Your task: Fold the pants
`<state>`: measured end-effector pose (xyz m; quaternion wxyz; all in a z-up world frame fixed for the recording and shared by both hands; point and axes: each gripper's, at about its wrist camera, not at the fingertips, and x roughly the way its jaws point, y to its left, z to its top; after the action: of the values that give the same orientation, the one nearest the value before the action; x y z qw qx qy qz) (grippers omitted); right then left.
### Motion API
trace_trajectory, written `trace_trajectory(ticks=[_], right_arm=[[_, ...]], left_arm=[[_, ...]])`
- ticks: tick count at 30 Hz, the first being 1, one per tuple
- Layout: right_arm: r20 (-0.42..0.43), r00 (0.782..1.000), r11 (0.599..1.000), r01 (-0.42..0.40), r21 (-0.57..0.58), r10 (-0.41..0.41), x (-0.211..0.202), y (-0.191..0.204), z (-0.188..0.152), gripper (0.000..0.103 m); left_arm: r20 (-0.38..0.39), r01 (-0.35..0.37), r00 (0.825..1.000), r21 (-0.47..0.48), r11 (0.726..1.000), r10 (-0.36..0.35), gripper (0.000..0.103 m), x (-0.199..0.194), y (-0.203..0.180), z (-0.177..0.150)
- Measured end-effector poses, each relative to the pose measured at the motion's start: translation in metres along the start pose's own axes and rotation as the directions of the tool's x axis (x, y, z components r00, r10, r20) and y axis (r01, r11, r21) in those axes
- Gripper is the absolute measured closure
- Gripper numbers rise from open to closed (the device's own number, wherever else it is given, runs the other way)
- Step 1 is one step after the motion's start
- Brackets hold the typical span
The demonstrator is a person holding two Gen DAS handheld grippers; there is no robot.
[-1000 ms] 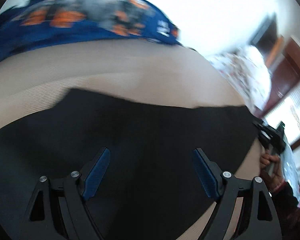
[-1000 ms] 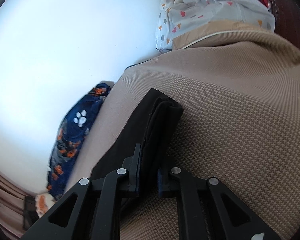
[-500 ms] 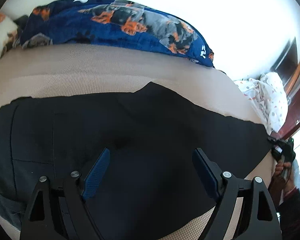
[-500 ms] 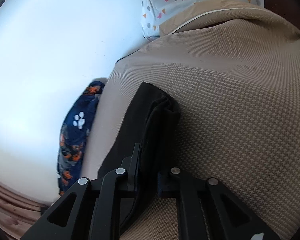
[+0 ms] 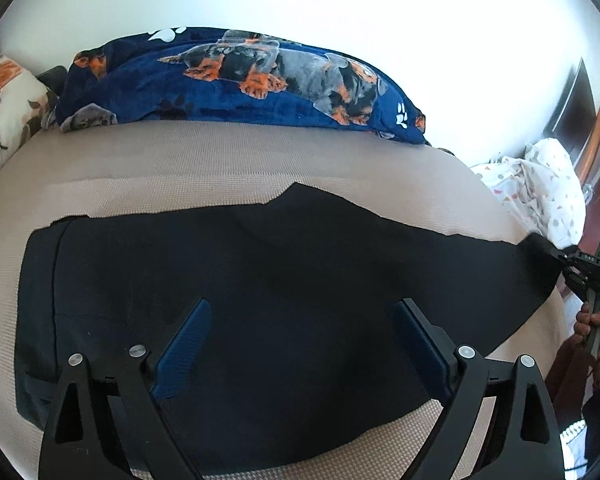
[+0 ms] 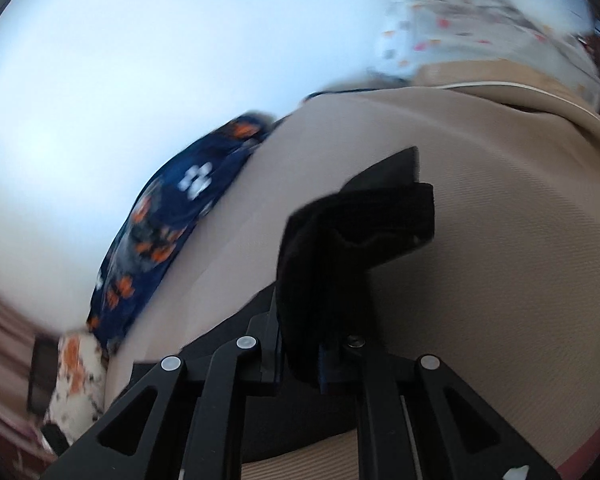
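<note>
Black pants [image 5: 284, 288] spread flat on beige mattress [image 5: 228, 160], filling centre of view, waistband end at 9 o'clock. Left gripper [image 5: 300, 336] at 6 o'clock over pants, jaws wide and just opened further, nothing between blue pads [image 5: 184, 348]. Right gripper [image 5: 576, 268] at 3 o'clock clamps far end of pants; hand [image 5: 594, 322] on its handle. Navy dog-print blanket [image 5: 240, 84] at 12 o'clock. Floral pillow [image 5: 4, 100] at 10 o'clock. Spotted white fabric [image 5: 540, 184] at 2 o'clock.

L gripper [image 5: 300, 344] wide, R gripper [image 6: 300, 352] clamped
</note>
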<state>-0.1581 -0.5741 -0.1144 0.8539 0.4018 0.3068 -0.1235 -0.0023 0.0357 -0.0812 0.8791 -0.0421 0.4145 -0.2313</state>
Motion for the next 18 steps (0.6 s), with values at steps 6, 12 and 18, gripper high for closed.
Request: trace_trajectory(ticks=[6, 12, 18], right_arm=[[-0.091, 0.994, 0.992, -0.071, -0.103, 0.061, 0.023, 0.058, -0.035, 0.091], [-0.191, 0.977, 0.976, -0.129, -0.174, 0.095, 0.048, 0.099, -0.073, 0.091], [-0.255, 0.963, 0.953, -0.150, -0.265, 0.081, 0.067, 0.135, -0.108, 0.091]], left_arm=[[-0.032, 0.007, 0.999, 0.038, 0.999, -0.006, 0.010, 0.006, -0.010, -0.008], [-0.038, 0.012, 0.999, 0.091, 0.996, -0.009, 0.010, 0.009, -0.023, -0.013], [-0.059, 0.024, 0.998, 0.105, 0.994, -0.018, 0.010, 0.014, -0.027, -0.016]])
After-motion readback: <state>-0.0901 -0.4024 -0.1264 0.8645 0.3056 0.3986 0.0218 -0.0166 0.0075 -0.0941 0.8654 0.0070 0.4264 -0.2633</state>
